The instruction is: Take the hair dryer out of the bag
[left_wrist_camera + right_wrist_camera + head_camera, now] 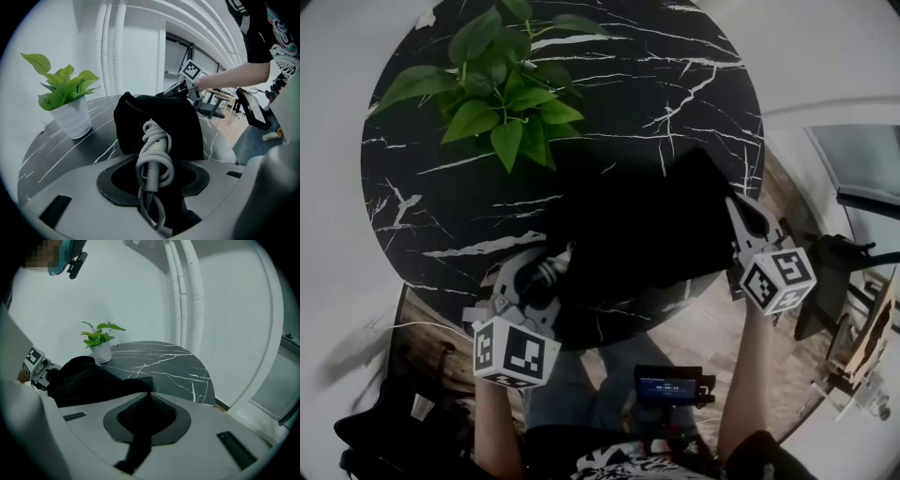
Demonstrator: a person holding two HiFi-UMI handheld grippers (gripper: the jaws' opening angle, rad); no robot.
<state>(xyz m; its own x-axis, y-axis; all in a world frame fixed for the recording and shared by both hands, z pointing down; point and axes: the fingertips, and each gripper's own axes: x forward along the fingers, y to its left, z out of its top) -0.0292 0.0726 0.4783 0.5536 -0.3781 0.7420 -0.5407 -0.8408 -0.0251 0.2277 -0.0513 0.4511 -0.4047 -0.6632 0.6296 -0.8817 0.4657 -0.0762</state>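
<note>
Closest to the person, the left gripper (152,176) has its jaws half closed on a coiled white cord (154,150) at the mouth of the black bag (647,234), which lies on the marble table (609,84). The right gripper (143,397) is closed tight, pinching the bag's far corner. The hair dryer itself is hidden, I judge inside the bag. Pulling out is in hand; next the left must draw away while the right holds the cloth.
</note>
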